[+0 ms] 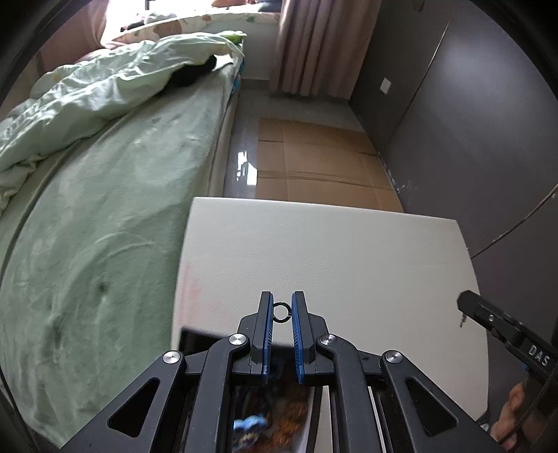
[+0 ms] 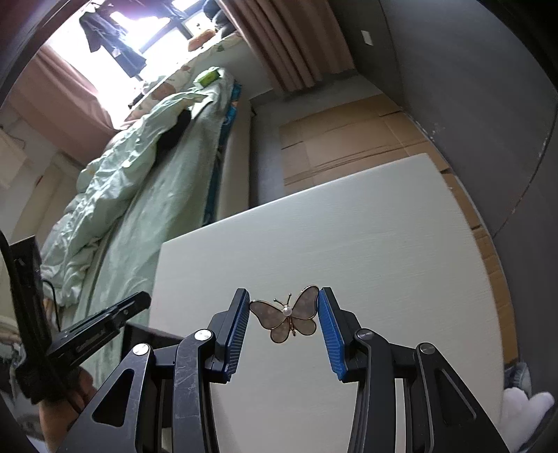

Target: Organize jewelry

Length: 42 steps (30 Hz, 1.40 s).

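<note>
two grippers over the white table (image 2: 348,244) — left gripper (image 1: 281,310) pinching a ring (image 1: 281,311), right gripper (image 2: 284,315) pinching a butterfly brooch (image 2: 286,319).

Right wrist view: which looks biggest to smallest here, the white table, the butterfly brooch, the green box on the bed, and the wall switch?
1. white table
2. butterfly brooch, though it is closest to the camera, which inflates it
3. green box
4. wall switch

The last two are far off, so their true sizes stay unsure.

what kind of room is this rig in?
Most likely a bedroom in a home. A bed with a rumpled pale green duvet runs along one side, curtains hang at a window, and the work is done on a small white table beside the bed.
</note>
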Motion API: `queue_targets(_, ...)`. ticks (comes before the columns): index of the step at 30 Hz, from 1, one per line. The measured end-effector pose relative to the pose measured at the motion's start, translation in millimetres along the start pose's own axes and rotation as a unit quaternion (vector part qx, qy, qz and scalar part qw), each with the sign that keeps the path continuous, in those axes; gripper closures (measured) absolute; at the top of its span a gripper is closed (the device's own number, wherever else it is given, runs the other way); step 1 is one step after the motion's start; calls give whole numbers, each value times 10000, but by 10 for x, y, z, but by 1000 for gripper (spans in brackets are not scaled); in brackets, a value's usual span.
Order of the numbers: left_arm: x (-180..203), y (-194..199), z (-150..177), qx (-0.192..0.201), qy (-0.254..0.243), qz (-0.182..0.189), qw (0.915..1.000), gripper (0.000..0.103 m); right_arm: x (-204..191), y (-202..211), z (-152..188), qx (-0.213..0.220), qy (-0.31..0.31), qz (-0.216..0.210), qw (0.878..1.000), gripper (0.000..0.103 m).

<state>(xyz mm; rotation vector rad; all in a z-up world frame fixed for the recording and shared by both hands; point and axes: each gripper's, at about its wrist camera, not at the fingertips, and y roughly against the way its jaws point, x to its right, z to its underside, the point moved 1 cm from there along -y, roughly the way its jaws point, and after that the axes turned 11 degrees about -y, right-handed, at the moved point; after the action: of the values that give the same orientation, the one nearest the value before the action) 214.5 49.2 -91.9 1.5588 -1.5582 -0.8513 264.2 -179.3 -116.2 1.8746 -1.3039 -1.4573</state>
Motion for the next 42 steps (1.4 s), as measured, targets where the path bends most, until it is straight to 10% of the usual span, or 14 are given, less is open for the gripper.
queue_targets(15, -293, 125, 347, -109, 243, -96, 9996, 89, -433, 13, 427, -69, 334, -282, 9990, 62)
queue_targets(19, -354, 225, 457, -2, 377, -15, 9993, 39, -509, 20, 543, -79, 410, -371, 9984, 62)
queue_targets(21, -371, 331, 498, 167, 402, -81, 9990, 32, -556, 21, 587, -88, 422, -447, 9981, 62)
queue_targets(42, -923, 787, 1005, 626, 1273, 87, 9898, 31, -1163, -163, 985, -300, 422, -1532, 9868, 59)
